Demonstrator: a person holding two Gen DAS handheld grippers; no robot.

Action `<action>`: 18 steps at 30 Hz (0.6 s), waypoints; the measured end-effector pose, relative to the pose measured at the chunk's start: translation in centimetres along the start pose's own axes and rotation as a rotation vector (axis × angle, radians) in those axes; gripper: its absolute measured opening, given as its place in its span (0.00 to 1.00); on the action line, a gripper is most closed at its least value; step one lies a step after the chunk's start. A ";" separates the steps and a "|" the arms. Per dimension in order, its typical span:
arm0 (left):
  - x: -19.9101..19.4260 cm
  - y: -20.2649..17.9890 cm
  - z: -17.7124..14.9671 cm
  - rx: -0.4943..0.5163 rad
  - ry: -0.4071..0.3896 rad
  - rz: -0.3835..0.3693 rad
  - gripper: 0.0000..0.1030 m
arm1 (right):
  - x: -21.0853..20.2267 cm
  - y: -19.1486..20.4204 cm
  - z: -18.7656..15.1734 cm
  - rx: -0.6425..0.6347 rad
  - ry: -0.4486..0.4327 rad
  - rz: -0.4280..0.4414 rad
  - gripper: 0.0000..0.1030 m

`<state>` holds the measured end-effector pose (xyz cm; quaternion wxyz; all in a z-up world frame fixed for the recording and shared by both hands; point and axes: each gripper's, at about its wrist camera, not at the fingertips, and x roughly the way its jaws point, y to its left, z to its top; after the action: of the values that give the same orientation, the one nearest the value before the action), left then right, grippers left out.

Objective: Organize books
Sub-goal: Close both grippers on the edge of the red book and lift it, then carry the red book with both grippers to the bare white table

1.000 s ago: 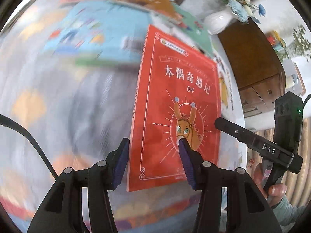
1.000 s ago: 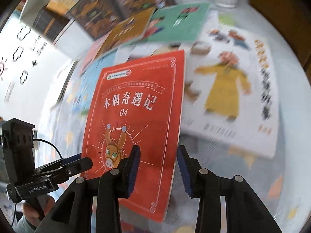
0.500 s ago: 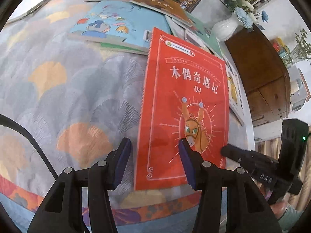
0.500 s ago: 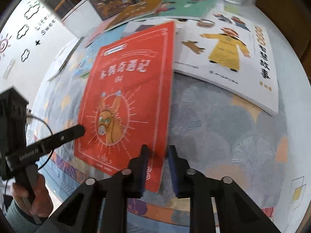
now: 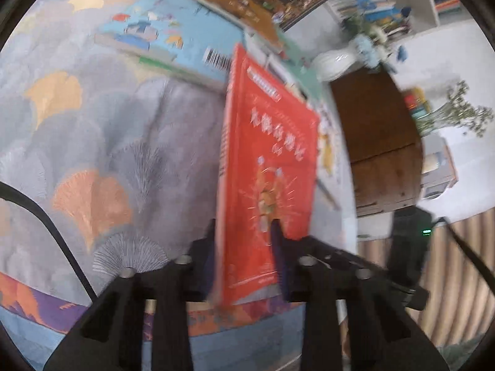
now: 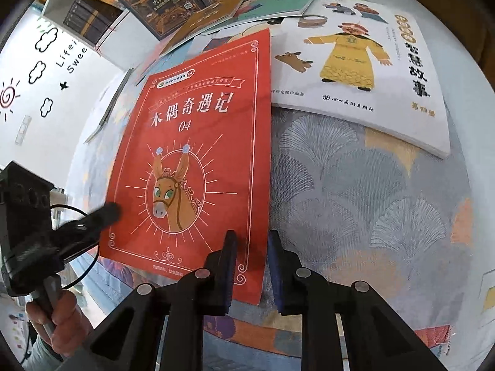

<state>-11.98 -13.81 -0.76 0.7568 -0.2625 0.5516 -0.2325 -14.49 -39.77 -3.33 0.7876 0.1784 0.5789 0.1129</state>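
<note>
since the earlier frame, both sets of jaws have closed in on the red book [image 5: 266,167] and its near end has tipped up off the patterned table [image 5: 102,142].

left wrist view, blurred: the left gripper [image 5: 244,253] has its jaws closing on the book's lower left corner, spine side, one pad on the cover and one beneath; the book now stands tilted on edge above the cloth, with the other books [image 5: 173,34] lying beyond it. the right gripper [image 5: 334,256] shows only as a dark shape at the book's lower right.

right wrist view, sharp: the right gripper [image 6: 250,262] has its jaws narrow, pinching the lower right corner of the red book [image 6: 198,142], beside a white picture book [image 6: 365,61]. the left gripper [image 6: 108,213] touches the opposite edge, a hand [image 6: 58,321] on its handle.

the book looks a thin, light paperback with a glossy cover, likely to sag and slip if held by one corner; a hold on both lower corners, or along the stiffer spine, seems safest.
</note>
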 end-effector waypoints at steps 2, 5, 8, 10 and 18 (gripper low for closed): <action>0.8 0.0 -0.2 -0.002 0.010 0.017 0.13 | 0.1 0.0 0.0 0.005 0.000 -0.001 0.18; 1.5 0.3 -0.2 -0.034 0.023 0.011 0.13 | -0.4 -0.7 -0.3 0.028 0.007 0.017 0.19; 1.6 0.2 -0.1 -0.074 0.024 -0.025 0.13 | -0.4 -1.5 -0.2 0.081 0.021 0.057 0.19; 1.0 0.1 0.3 -0.112 0.014 -0.105 0.12 | -0.4 -2.1 0.0 0.118 0.035 0.090 0.20; -0.5 -0.3 2.2 -0.232 0.002 -0.309 0.12 | -0.9 -5.6 -0.1 0.324 0.069 0.327 0.49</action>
<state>-10.06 -13.40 0.31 0.6760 -0.4294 0.5288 -0.2810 -15.00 -45.21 -4.92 0.6998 0.3897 0.5795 0.1506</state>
